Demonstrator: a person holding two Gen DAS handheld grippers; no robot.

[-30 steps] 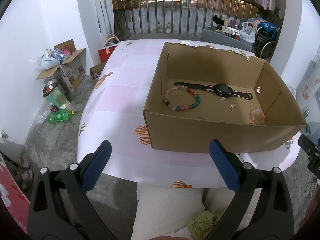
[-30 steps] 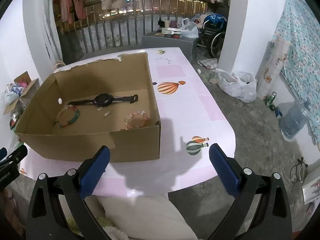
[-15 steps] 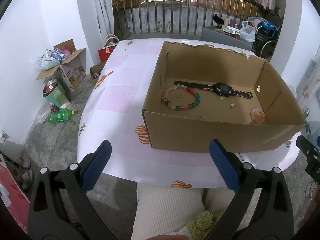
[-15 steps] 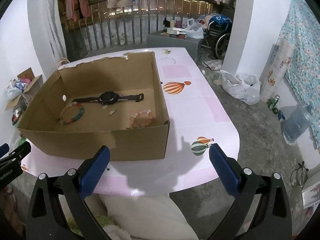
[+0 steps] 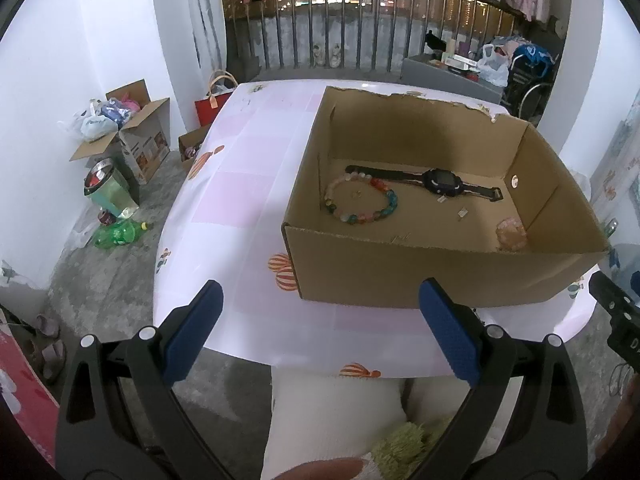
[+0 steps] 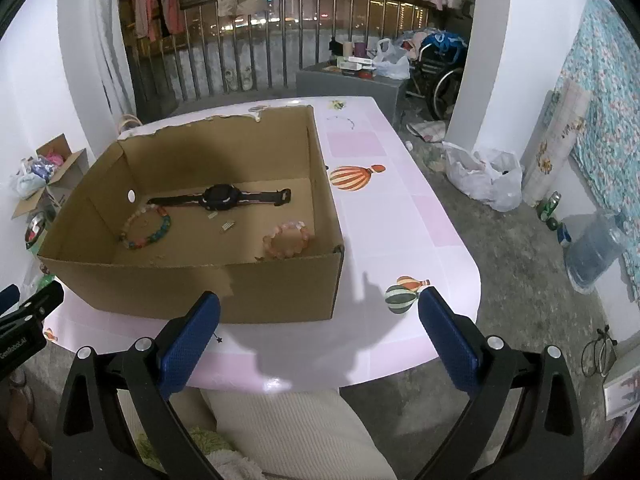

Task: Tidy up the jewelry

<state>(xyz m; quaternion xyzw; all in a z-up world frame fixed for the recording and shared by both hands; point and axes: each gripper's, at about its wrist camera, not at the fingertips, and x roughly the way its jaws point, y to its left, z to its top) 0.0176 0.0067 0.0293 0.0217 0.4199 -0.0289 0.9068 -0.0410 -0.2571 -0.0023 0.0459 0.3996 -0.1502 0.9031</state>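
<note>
An open cardboard box [image 5: 420,276] [image 6: 200,292] stands on the pink-and-white table [image 5: 248,184] [image 6: 384,216]. Inside lie a multicoloured bead bracelet [image 5: 362,202] [image 6: 146,228], a black watch [image 5: 438,182] [image 6: 218,198], a pink bead bracelet [image 5: 512,234] [image 6: 286,240] and small metal bits [image 6: 226,226]. My left gripper [image 5: 320,332] is open and empty, in front of the box's near wall. My right gripper [image 6: 320,332] is open and empty, near the box's right front corner.
A thin chain [image 6: 340,120] lies on the table's far right. On the floor stand cardboard boxes [image 5: 136,140], a bin [image 5: 106,188], bags [image 6: 484,176] and a water jug [image 6: 592,248]. A railing [image 6: 280,40] runs behind. My lap is below the table edge.
Both grippers have risen slightly and eased towards the box, so more of its inside shows. The jewelry has not moved. Both grippers stay open.
</note>
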